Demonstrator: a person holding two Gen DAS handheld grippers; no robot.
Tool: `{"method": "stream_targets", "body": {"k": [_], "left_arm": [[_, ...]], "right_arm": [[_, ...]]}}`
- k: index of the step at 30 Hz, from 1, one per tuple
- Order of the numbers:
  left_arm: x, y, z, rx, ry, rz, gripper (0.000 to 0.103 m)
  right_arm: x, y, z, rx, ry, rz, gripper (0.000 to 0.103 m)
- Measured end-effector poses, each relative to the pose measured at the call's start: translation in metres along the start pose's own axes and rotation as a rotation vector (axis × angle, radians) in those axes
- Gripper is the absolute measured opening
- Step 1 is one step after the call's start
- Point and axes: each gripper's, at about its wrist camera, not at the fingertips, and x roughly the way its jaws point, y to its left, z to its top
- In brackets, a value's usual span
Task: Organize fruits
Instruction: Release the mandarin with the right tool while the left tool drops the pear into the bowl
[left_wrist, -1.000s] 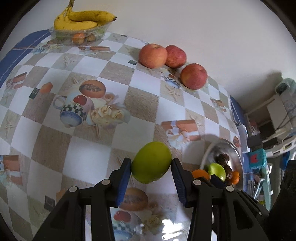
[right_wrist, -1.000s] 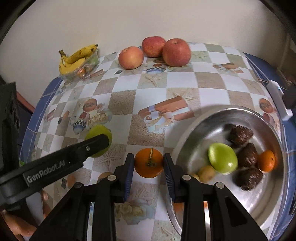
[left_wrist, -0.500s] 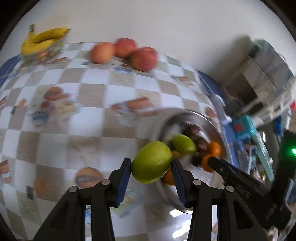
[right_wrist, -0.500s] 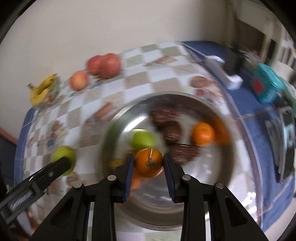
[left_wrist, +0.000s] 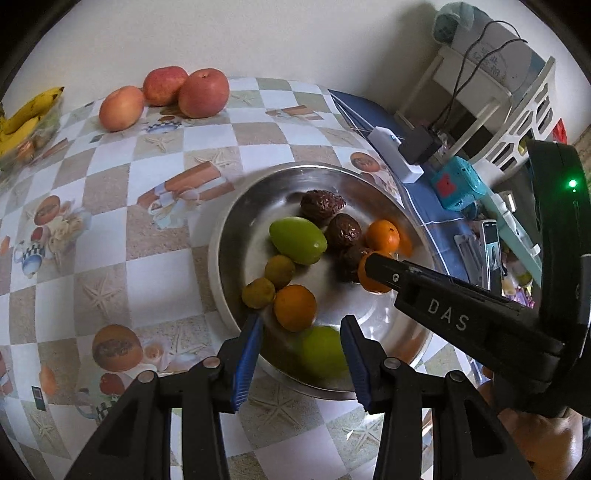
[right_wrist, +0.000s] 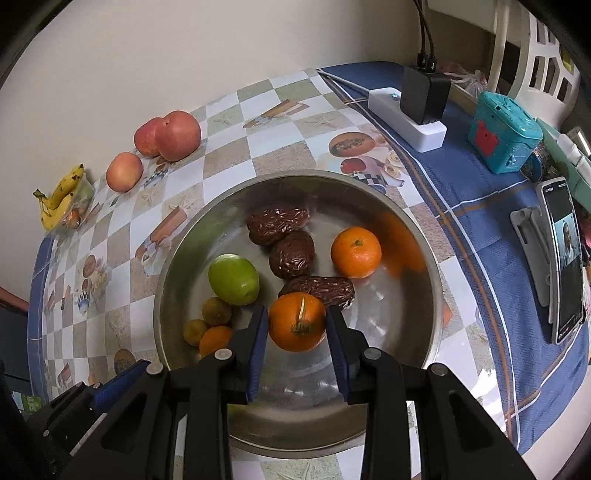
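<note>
The green fruit (left_wrist: 320, 353) between the left gripper's (left_wrist: 301, 354) fingers was blurred, so pad contact could not be confirmed. The right gripper's (left_wrist: 373, 271) finger hid most of the held orange (left_wrist: 366, 275) and part of a dark date (left_wrist: 351, 260) in the left wrist view. The bananas (left_wrist: 22, 118) were cut off by that picture's left edge. In the right wrist view, an orange smear on the bowl (right_wrist: 424, 236) wall was blurred, and the phone (right_wrist: 563, 254) screen was too small to read.
</note>
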Motion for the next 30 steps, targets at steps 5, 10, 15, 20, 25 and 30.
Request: {"method": "stream_targets", "body": {"k": [5,10,15,20,25,30], "left_arm": [[0.000,0.007,0.000,-0.027,0.002,-0.005,0.047],[0.000,0.018,0.002,-0.071,0.002,0.009,0.047],[-0.001,0.035,0.003,-0.130,0.001,0.032,0.048],[-0.004,0.054,0.003,-0.187,-0.009,0.081,0.066],[-0.011,0.086,0.001,-0.255,-0.038,0.164,0.094],[-0.022,0.128,-0.011,-0.341,-0.057,0.304,0.103]], "right_arm": [[0.000,0.000,0.000,-0.001,0.001,0.001,0.034],[0.001,0.003,0.000,-0.015,0.005,-0.004,0.034],[0.010,0.005,-0.001,-0.030,0.031,-0.014,0.037],[0.014,0.008,-0.002,-0.043,0.045,-0.023,0.046],[0.015,0.011,-0.004,-0.060,0.045,-0.031,0.059],[0.014,0.019,-0.008,-0.083,0.020,-0.049,0.079]]}}
